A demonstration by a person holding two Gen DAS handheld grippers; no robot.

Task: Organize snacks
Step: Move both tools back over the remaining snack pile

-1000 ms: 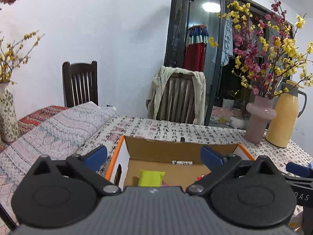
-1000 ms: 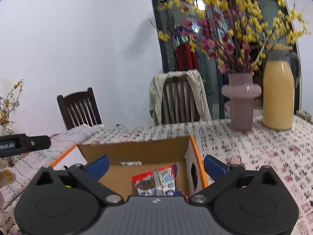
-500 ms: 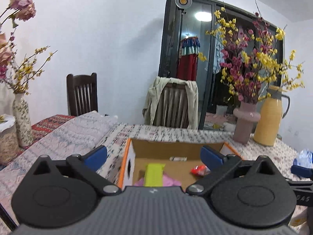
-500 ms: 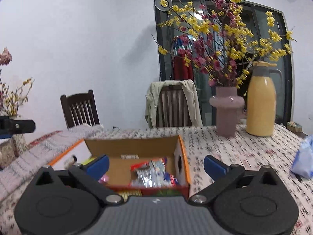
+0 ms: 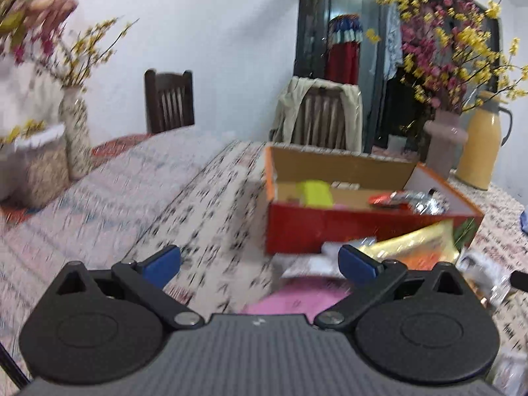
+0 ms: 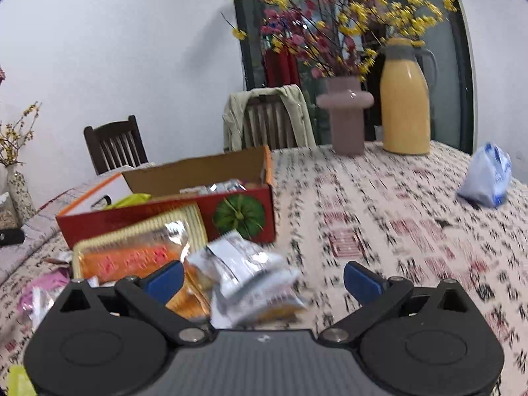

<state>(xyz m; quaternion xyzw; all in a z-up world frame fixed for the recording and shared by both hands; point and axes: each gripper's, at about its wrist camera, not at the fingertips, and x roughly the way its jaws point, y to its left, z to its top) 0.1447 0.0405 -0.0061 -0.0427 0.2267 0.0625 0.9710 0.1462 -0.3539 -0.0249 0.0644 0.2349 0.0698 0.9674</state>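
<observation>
Left gripper (image 5: 259, 265): jaws wide, empty. Right gripper (image 6: 264, 279): jaws wide, empty, over silver foil snack packet (image 6: 250, 267). Red cardboard box (image 6: 171, 213) holds snacks.

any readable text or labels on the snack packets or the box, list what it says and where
No text can be read with confidence.
Orange and gold packet: large red characters, too blurred to read.
Silver and white packet: print smeared by motion, unreadable.
Red box: only a green round picture on its front, no legible words.
Blue and white bag: markings too small and blurred.
</observation>
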